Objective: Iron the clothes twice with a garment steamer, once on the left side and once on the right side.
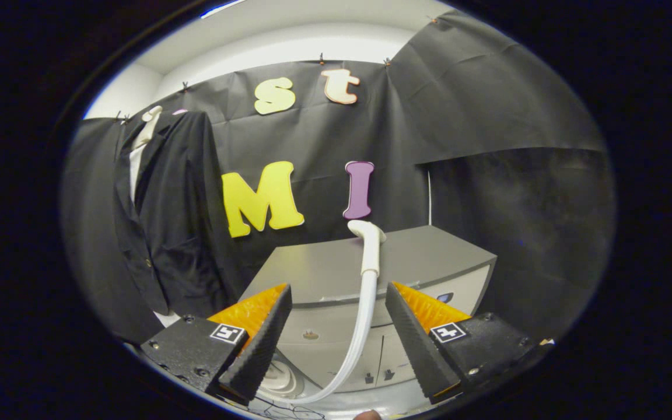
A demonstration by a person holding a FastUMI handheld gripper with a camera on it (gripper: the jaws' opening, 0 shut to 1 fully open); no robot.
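Observation:
A dark jacket (167, 221) over a white shirt hangs against the booth wall, off to the left of my fingers and well beyond them. The steamer's white head (369, 242) stands upright ahead, rising over a grey cabinet (336, 262). Its white hose (359, 332) curves down between my fingers toward the steamer's base (280, 379) near the left finger. My gripper (339, 300) is open, its fingers wide apart on either side of the hose and not touching it.
The grey cabinet has drawers and small handles on its front (371, 344). Black cloth covers the wall behind and to the right. A fingertip (367, 415) shows at the very bottom, below the fingers.

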